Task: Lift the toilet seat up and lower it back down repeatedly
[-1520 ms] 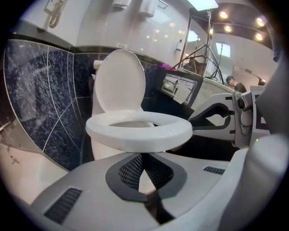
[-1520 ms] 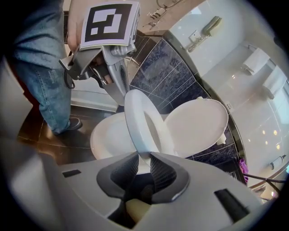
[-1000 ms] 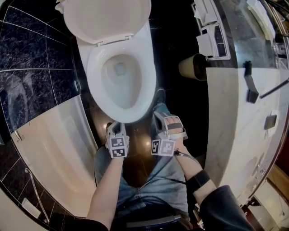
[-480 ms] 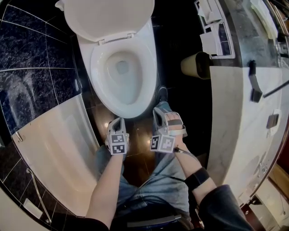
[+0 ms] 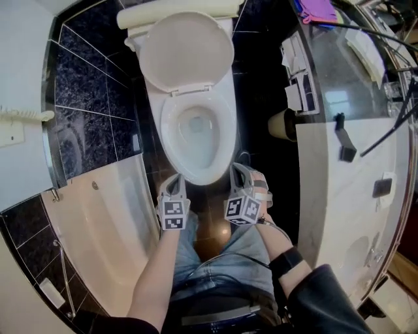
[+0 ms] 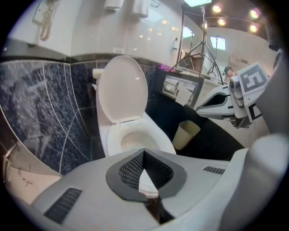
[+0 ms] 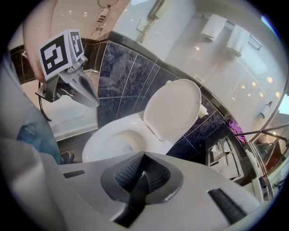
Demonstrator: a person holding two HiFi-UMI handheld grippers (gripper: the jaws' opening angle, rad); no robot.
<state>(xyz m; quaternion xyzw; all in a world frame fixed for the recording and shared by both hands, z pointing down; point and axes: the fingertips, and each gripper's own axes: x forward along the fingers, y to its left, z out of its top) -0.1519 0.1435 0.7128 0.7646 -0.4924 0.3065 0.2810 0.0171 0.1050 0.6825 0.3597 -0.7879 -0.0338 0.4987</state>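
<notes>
Step in hand: between strokes. Neither tool is on the toilet.

- Left tool (image 5: 175,181) and right tool (image 5: 239,171) hang side by side just short of the bowl's front edge, over the dark tiled floor (image 5: 212,225), both pointing down and forward at the toilet. They touch nothing.
- Left tool: clenched. In the left gripper view its ribbed pads (image 6: 131,169) meet at the tips, with nothing caught between them; only a sliver of white bowl shows through behind.
- Right tool: clenched too. In the right gripper view its pads (image 7: 124,173) are closed together and empty.
- Lid (image 5: 187,52): raised, leaning back against the tank (image 5: 176,14).
- Toilet seat (image 5: 167,140): reads as lying flat on the bowl rim, a broad white ring around the water. The seam between seat and porcelain is too fine to make out, so this is my judgement, not a certainty.

Next move, as I judge it: an up-stroke. One tool has to come forward and down to the front lip of the seat, then either part its jaws to take the edge or slip its closed tips under it. The seat then has to swing about the rear hinge — an arc, not a straight pull — until it rests against the lid.

Risk: glossy plastic and a thin lip, so the grip may slide off partway up.
</notes>
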